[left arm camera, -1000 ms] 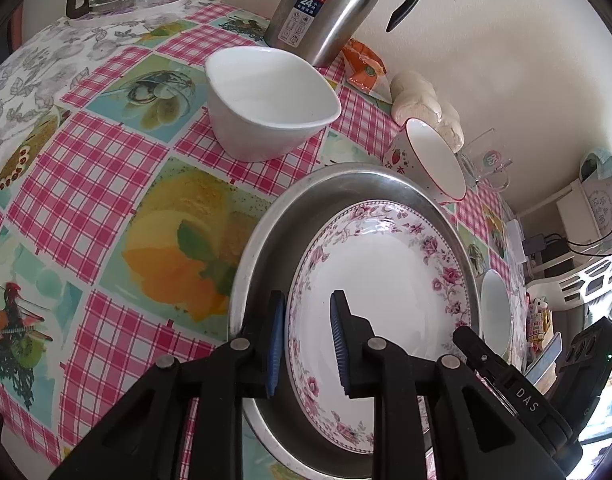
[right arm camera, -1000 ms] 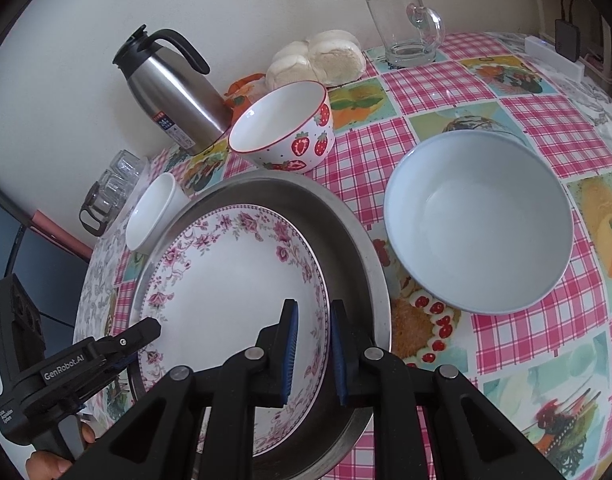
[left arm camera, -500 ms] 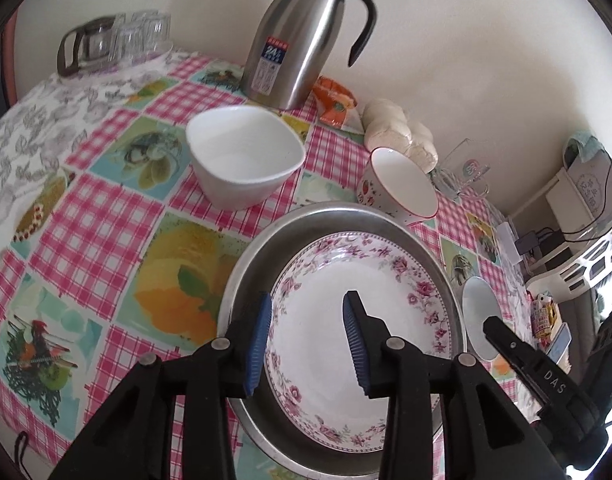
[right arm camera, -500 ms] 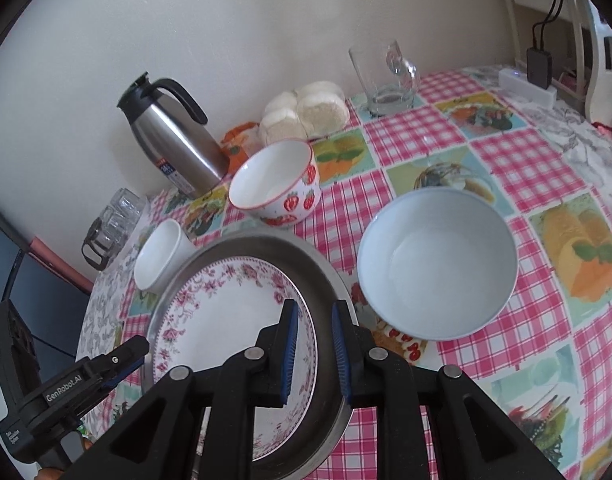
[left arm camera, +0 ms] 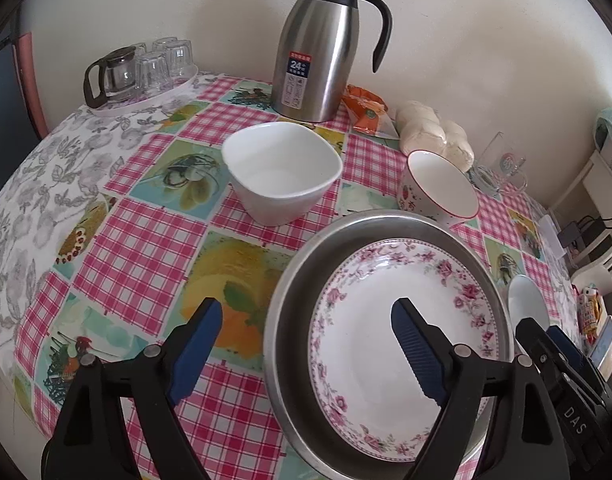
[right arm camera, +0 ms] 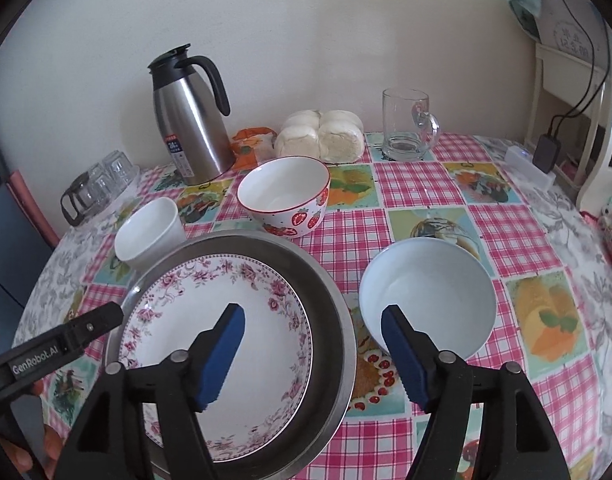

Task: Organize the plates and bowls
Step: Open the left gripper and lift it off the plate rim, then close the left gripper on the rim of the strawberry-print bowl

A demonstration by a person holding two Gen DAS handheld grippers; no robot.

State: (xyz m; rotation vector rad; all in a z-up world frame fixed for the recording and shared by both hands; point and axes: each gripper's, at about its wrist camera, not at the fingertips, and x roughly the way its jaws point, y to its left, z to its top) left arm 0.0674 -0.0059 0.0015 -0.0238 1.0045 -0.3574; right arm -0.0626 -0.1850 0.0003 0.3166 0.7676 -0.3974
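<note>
A floral plate [left arm camera: 402, 320] [right arm camera: 210, 336] lies inside a steel pan [left arm camera: 298, 280] [right arm camera: 326, 308] on the checked tablecloth. A square white bowl [left arm camera: 282, 172] [right arm camera: 148, 232] stands behind the pan on the left. A strawberry bowl [left arm camera: 438, 188] [right arm camera: 284, 196] stands behind it. A pale blue bowl [right arm camera: 428, 296] [left arm camera: 526, 304] stands to the pan's right. My left gripper [left arm camera: 306, 332] is open and empty above the pan's left rim. My right gripper [right arm camera: 312, 332] is open and empty above the pan's right rim.
A steel thermos jug [left arm camera: 318, 48] [right arm camera: 186, 120], an orange packet [left arm camera: 366, 112], bagged buns [right arm camera: 322, 136] and a glass mug [right arm camera: 406, 128] stand along the back wall. A tray of glasses [left arm camera: 142, 76] sits at the back left. Shelving [right arm camera: 570, 92] is at the right.
Both grippers have opened wide and pulled back and up from the pan. The plate and pan stay on the table.
</note>
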